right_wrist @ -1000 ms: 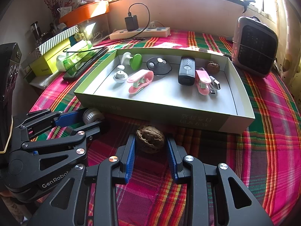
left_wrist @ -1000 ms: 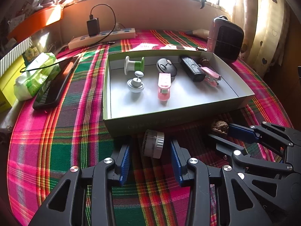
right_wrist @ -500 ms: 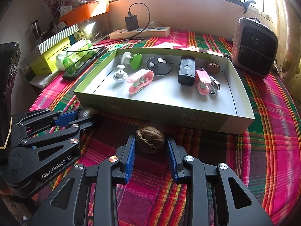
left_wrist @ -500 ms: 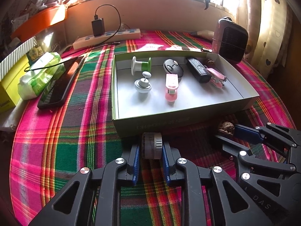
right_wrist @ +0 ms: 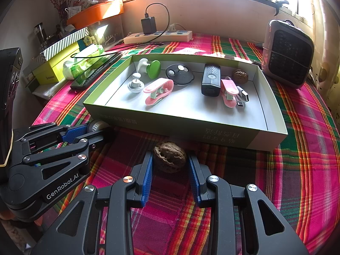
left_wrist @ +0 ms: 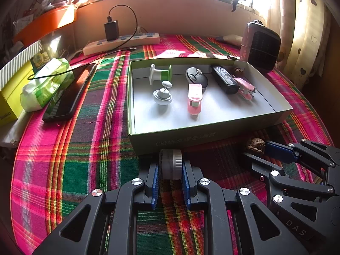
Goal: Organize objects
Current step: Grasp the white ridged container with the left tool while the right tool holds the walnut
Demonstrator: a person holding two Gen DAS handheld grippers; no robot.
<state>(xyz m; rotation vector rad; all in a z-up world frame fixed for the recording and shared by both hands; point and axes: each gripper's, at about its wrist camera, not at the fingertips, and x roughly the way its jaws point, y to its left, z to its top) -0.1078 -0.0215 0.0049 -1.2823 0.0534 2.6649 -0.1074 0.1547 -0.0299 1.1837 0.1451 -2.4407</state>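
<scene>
A small grey-and-white roll lies on the plaid cloth just before the front wall of the green tray. My left gripper is shut on it, both blue pads pressed to its flat sides. A brown walnut sits on the cloth before the tray, and my right gripper is shut on it. In the left wrist view the right gripper stands at the right with the walnut at its tips. The left gripper shows at the left in the right wrist view.
The tray holds a green spool, a grey knob, pink clips, black remotes and another walnut. A phone, tissue pack, power strip and small heater stand around.
My left gripper's jaws, wide apart around the roll a second ago, have closed onto it. The right gripper and its walnut have not moved.
</scene>
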